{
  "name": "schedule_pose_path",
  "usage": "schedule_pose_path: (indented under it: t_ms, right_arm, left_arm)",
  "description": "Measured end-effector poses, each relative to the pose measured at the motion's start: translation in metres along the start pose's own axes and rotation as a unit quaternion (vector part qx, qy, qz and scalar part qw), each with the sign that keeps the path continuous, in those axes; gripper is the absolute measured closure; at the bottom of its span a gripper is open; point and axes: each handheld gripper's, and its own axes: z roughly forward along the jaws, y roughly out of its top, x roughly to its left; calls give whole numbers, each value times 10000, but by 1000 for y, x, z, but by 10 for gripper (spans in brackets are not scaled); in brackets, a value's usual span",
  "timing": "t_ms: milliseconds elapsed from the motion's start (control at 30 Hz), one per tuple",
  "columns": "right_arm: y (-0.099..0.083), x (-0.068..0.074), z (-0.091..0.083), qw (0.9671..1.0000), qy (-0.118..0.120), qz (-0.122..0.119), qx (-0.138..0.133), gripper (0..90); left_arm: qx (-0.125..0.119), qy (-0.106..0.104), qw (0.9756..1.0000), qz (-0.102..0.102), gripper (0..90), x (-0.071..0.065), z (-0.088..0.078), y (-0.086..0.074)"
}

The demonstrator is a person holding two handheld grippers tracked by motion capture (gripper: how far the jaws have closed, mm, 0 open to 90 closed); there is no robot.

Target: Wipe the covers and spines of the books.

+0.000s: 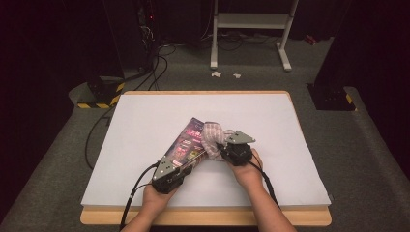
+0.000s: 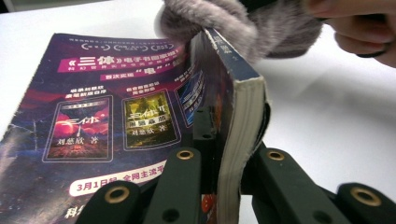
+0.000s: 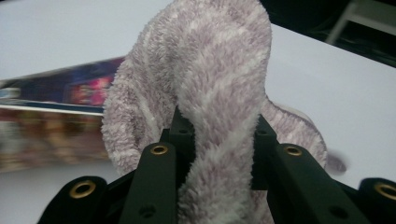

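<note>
A paperback book [image 1: 187,140] with a purple cover lies near the middle of the white table. My left gripper [image 1: 186,164] is shut on it from the near left. In the left gripper view the jaws [image 2: 233,133] clamp the upright page block [image 2: 240,112], while the open cover [image 2: 93,107] lies flat to the left. A fluffy lilac-grey cloth [image 1: 212,134] rests against the book's far right edge. My right gripper [image 1: 220,149] is shut on that cloth; its jaws [image 3: 217,135] pinch a fold of the fuzzy fabric [image 3: 210,70]. The cloth [image 2: 219,23] drapes over the book's top corner.
The table [image 1: 145,111] carries a white sheet with bare room around the book. Beyond the table stand a black-and-yellow base [image 1: 99,94] with cables at the back left and a white frame [image 1: 251,29] on the floor. A hand [image 2: 359,23] shows at the left gripper view's upper right.
</note>
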Motion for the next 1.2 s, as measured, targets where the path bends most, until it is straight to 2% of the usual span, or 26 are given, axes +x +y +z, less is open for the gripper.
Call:
schedule_pose_path:
  t_ms: [33,100,167,200,233,400,500,600,667,700,833,1033,1200]
  right_arm:
    - [1,4,-2,9999,161,3,-61,713]
    - [3,18,-5,9995,139,-267,-88,713]
    - [6,29,-9,9986,352,-355,-181,713]
    - [6,29,-9,9986,352,-355,-181,713]
    - [10,41,-13,9971,566,-420,-280,712]
    - [15,62,-19,9934,945,-496,-420,710]
    - [18,71,-22,9920,1020,-582,-454,709]
    - [19,73,-22,9919,1008,-616,-458,707]
    - [19,73,-21,9923,976,-618,-447,707]
    - [19,69,-19,9941,816,-607,-383,706]
    - [16,53,-10,9970,617,-418,-227,706]
    - [13,27,3,9993,281,-204,-107,705]
    - [10,4,13,10000,-46,-20,13,705]
  left_arm:
    - [1,9,10000,13,832,0,0,0]
    - [4,10,10000,10,832,0,0,0]
    - [-3,2,10000,-5,832,0,0,0]
    - [-3,2,10000,-5,832,0,0,0]
    - [-7,2,10000,-8,832,0,0,0]
    - [-8,5,10000,2,832,0,0,0]
    - [-2,8,10000,-1,832,0,0,0]
    - [-5,9,10000,0,832,0,0,0]
    - [0,11,10000,3,832,0,0,0]
    - [5,18,10000,18,832,0,0,0]
    - [2,17,10000,1,832,-1,0,0]
    - [22,5,10000,-5,832,0,0,0]
    - [21,6,10000,-10,832,0,0,0]
